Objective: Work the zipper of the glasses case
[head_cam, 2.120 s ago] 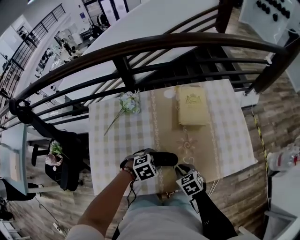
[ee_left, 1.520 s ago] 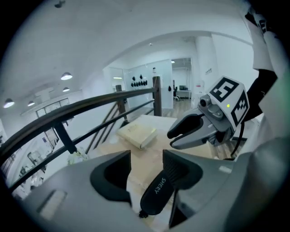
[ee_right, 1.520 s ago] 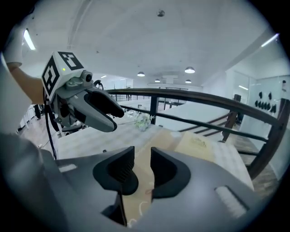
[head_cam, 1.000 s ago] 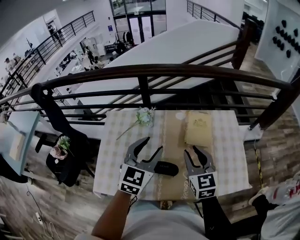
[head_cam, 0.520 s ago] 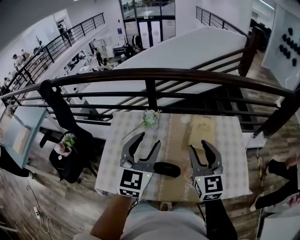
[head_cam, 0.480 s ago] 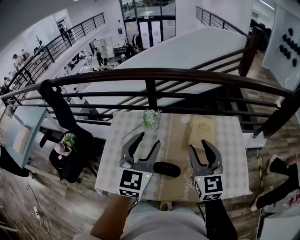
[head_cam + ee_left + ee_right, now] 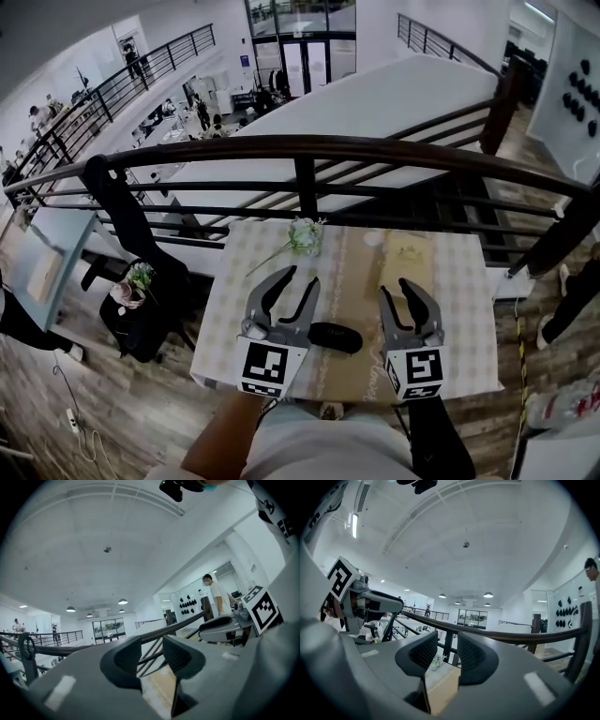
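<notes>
Case [image 7: 335, 337] lengthwise left-right | left tool [image 7: 297, 279] wide, empty | right tool [image 7: 397, 289] wide, just narrowing, empty

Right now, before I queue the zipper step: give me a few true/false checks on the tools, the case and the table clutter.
1. The left tool and the right tool both have their jaws apart with nothing between them. True; the right tool's jaws have just been closing a little, onto nothing.
2. The glasses case is clamped in the left tool. False: it lies on the table, in neither tool, and shows between the two in the head view.
3. A flower sprig lies at the table's far edge, by the railing. True.
4. The yellow box is stacked on the glasses case. False: it lies apart from it, farther back on the right.
</notes>
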Demonstrator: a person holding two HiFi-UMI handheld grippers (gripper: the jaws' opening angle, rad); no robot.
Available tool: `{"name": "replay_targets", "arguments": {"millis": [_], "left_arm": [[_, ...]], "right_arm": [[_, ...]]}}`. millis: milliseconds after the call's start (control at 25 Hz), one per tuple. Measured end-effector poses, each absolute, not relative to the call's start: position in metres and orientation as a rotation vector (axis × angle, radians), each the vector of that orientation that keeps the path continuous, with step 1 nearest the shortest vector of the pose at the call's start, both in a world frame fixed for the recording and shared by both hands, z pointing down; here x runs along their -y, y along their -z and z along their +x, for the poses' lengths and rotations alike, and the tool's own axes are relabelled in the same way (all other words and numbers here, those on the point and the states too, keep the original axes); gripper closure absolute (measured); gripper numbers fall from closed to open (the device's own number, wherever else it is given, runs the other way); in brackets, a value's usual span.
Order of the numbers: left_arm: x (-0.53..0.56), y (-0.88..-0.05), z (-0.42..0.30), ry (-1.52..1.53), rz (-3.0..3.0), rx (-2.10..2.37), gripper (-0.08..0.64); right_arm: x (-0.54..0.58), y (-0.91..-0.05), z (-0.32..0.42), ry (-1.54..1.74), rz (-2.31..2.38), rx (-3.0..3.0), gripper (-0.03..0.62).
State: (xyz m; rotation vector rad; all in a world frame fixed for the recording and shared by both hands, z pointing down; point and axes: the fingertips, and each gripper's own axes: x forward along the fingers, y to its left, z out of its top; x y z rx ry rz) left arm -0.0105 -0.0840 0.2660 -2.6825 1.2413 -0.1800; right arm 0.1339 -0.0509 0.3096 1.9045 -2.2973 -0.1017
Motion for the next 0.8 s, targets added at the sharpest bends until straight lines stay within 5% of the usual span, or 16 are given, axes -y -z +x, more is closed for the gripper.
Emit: {"name": "replay_targets", "arguments": {"millis": [160, 240, 800], "left_arm": [[0.085, -0.266, -0.012, 0.183, -2.66, -1.25, 0.427], [0.085, -0.266, -0.014, 0.181, -2.651, -1.255, 0.559], [0.093, -0.256, -0.017, 0.112, -2.655, -1.272, 0.56]], "right_arm": [[0.051, -0.306, 0.135, 0.138, 1.916, 2.284, 0.563], [0.051, -0.305, 0.133, 0.147, 1.908, 2.292, 0.563], [0.056, -0.304, 0.126, 0.195, 1.869, 2.257, 0.565]]}}
